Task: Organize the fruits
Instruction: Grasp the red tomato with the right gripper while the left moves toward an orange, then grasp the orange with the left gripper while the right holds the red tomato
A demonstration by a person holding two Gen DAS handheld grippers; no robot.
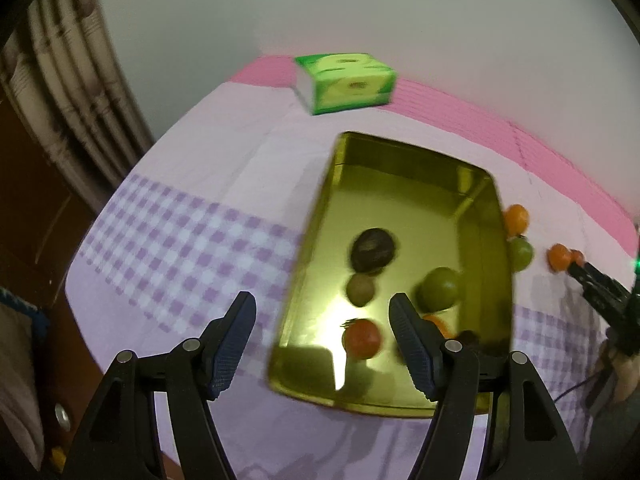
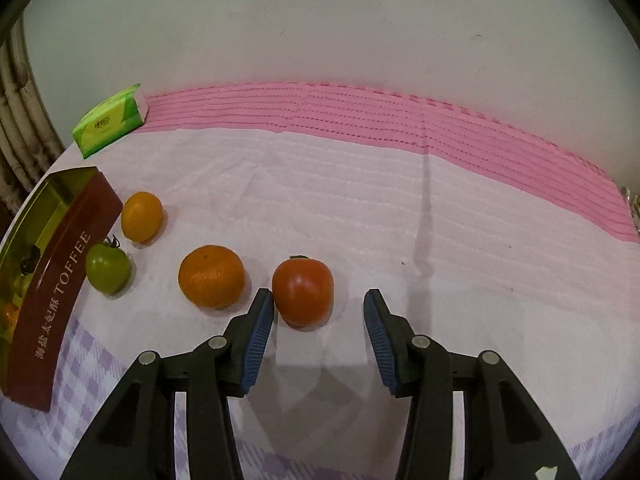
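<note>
— What is motion blur softening in the left wrist view?
— It is smearing the gold tin point(image 1: 320, 248) and the fruit point(image 1: 374, 255) inside; the dark one is staying unidentifiable.

— Is anything being covered?
— One blue finger pad point(image 1: 416, 344) is hiding part of an orange fruit point(image 1: 438, 324).

— And from the right wrist?
— The frame's left edge is cutting off the toffee tin point(image 2: 52, 280), so its contents are showing only partly.
</note>
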